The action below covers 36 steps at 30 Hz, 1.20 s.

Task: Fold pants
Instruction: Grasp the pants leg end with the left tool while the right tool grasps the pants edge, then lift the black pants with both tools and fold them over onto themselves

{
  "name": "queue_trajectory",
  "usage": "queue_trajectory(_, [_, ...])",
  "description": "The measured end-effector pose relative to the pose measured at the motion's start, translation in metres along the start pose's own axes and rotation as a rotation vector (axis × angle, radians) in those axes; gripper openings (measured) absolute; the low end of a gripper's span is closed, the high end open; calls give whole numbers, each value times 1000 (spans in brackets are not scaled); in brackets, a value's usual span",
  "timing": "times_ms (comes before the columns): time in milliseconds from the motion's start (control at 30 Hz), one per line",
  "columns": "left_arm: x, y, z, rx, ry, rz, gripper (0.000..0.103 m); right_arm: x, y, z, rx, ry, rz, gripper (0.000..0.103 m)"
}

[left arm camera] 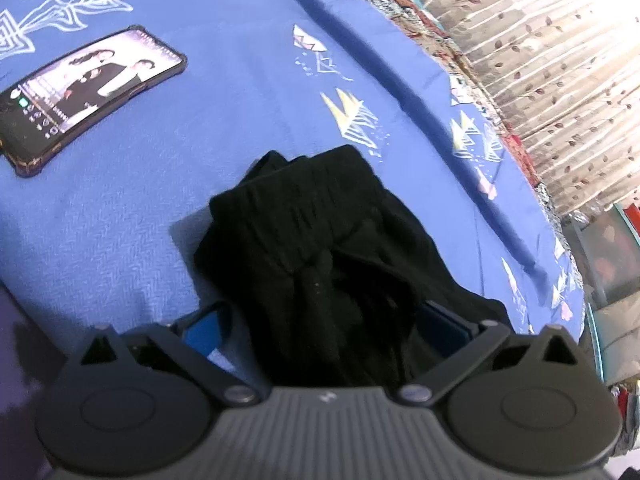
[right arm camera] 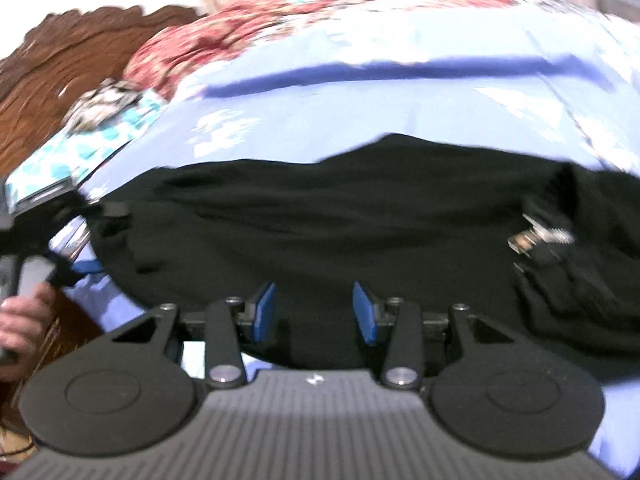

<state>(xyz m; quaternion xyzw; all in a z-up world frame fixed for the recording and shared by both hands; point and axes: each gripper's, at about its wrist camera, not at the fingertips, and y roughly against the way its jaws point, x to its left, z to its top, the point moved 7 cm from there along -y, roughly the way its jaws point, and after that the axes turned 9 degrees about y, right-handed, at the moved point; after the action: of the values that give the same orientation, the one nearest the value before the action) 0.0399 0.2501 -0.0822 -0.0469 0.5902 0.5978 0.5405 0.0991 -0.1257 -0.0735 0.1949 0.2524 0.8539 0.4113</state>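
The black pants [left arm camera: 304, 240] lie on a blue bed sheet [left arm camera: 120, 232]. In the left wrist view a ribbed cuff end bunches up between the blue pads [left arm camera: 204, 332] of my left gripper [left arm camera: 320, 328], whose jaws stand wide with the cloth filling the gap. In the right wrist view the pants [right arm camera: 320, 216] stretch across the sheet [right arm camera: 360, 112], with a metal clasp [right arm camera: 536, 236] at the right. My right gripper [right arm camera: 314, 314] is open just above the near edge of the cloth, its blue pads [right arm camera: 264, 312] apart. My left gripper [right arm camera: 48, 256] shows at the left edge.
A phone [left arm camera: 84, 92] with a lit screen lies on the sheet at the left. A long fold ridge [left arm camera: 400, 88] runs across the sheet. Patterned bedding [right arm camera: 208, 44], a wooden headboard [right arm camera: 60, 64] and a curtain [left arm camera: 540, 40] border the bed.
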Motion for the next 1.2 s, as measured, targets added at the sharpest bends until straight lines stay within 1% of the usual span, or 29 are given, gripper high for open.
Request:
queue_trajectory(100, [2,5,-5,-5,-18,-7,103,17,-15,11,27,26,51,32])
queue_trajectory(167, [4,13,-10,-4,-15,-1,103,28,-27,20,40,26,85,30])
queue_trajectory(300, [5,22,-7,-21,-24,-4,103,47,-48,43,44,27,139,30])
queue_trajectory(367, [7,14,1,-22,-20,5,103,57,-62,55,53,7,171,30])
queue_trajectory(467, [6,1,13,-30,2,-27,101,71,-85,67,78,-29,211,30])
queue_trajectory(533, [3,-10,17,-35,0,-20,85,79,-102,72,105,-57,229,30])
queue_trajectory(567, [3,-13,18,-39,0,-5,64,83,-109,73,120,-76,240,30])
queue_trajectory(600, [3,-15,19,-38,-4,3,46,86,-115,72,142,-98,255,30])
queue_trajectory(667, [2,-14,18,-27,2,-21,34,94,-127,68,182,-127,283,30])
queue_trajectory(700, [-1,-11,17,-36,-8,-22,30,96,-133,64,207,-146,291,30])
queue_trajectory(733, [-6,-7,16,-53,-41,-16,29,96,-137,60,233,-169,298,30])
queue_trajectory(767, [-14,-3,12,-73,-98,-6,27,94,-139,56,249,-190,305,30])
queue_trajectory(833, [-35,2,5,-109,-210,2,27,87,-138,51,256,-247,327,30])
queue_trajectory(900, [-62,5,-8,-136,-339,-7,27,79,-132,50,260,-310,358,30])
queue_trajectory(933, [-75,4,-15,-144,-403,-10,27,73,-128,51,254,-347,370,30])
queue_trajectory(1000, [-104,-1,-36,-152,-549,-23,27,54,-113,52,206,-430,370,31])
queue_trajectory(1033, [-114,-4,-48,-145,-607,-31,27,41,-102,52,176,-464,353,31])
queue_trajectory(1100, [-131,-15,-74,-120,-716,-33,27,9,-76,46,113,-520,290,32])
queue_trajectory(1167, [-142,-30,-102,-84,-818,-18,27,-19,-48,38,61,-545,224,32])
queue_trajectory(1200, [-146,-41,-119,-70,-885,9,29,-32,-34,33,39,-555,189,32])
